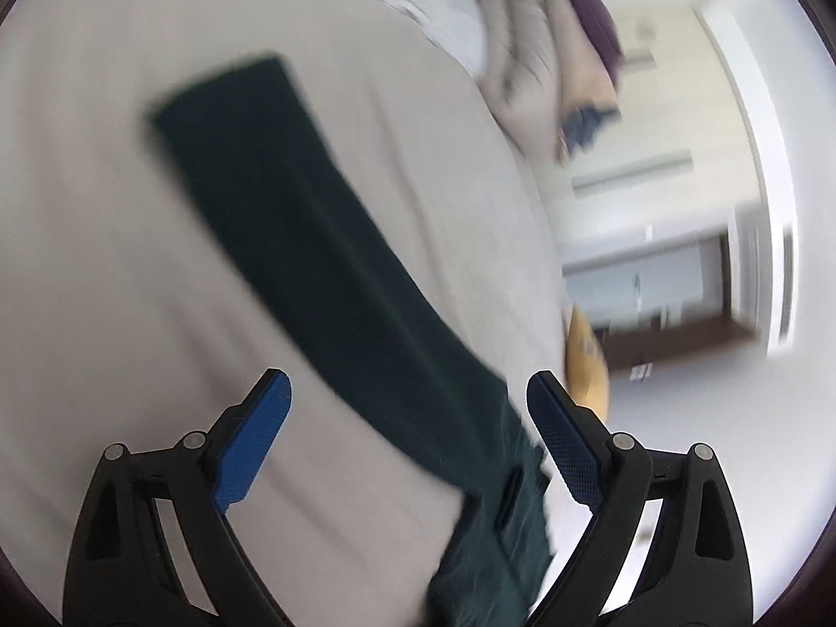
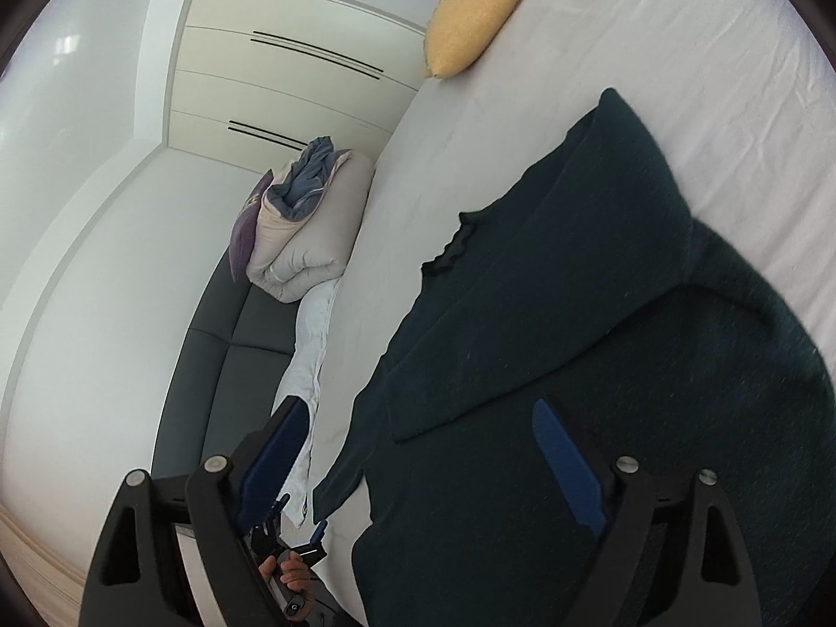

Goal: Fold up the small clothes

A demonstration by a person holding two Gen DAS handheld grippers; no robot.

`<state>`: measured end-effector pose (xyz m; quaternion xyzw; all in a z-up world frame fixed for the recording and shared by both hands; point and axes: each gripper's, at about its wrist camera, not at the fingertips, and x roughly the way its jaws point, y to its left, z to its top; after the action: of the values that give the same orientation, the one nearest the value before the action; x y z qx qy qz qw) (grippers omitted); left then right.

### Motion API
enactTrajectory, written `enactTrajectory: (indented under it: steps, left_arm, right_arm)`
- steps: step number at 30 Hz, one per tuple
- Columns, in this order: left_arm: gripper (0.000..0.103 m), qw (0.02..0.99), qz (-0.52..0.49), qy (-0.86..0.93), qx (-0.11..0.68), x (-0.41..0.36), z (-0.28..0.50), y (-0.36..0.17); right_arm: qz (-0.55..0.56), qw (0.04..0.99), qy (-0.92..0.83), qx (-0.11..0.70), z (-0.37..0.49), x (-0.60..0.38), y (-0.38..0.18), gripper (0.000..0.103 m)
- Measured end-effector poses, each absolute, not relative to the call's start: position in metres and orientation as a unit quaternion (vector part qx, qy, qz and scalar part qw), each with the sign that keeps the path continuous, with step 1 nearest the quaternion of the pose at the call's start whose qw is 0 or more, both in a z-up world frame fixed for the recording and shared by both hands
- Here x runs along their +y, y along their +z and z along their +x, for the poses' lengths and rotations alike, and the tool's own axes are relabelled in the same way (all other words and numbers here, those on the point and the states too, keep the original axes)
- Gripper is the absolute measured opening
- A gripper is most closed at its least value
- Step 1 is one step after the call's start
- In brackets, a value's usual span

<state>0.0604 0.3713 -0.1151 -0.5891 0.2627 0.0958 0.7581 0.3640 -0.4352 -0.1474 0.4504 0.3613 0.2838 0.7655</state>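
A white-sheeted bed (image 2: 601,42) carries a yellow cushion (image 2: 478,13); folded bedding (image 2: 313,230) lies beside cream wardrobe doors (image 2: 292,83).

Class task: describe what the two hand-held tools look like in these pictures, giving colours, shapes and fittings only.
Both the left tool and the right tool have black plastic linkage arms with triangular cut-outs and round silver pivot pins. Each carries two flat, tapered blue fingers with a fine textured face. No cables or markings show.

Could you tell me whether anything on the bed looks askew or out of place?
The dark green knit garment lies diagonally on the white bed sheet, one sleeve stretched out straight, so it is only partly folded. Nothing looks damaged.
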Motion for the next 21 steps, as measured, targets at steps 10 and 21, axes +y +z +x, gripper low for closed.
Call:
enactTrajectory:
  steps: [10,21]
  left_arm:
    - [0.089,0.687,-0.683,0.135,0.208,0.436,0.044,-0.147]
    - [0.019,0.690,-0.676,0.144,0.213,0.446,0.089,-0.167]
  right_arm:
    - [0.442,0.755,0.306,0.376,0.359,-0.388,-0.137,0.090]
    - [0.428,0.761,0.306,0.378,0.356,-0.381,-0.137,0.086]
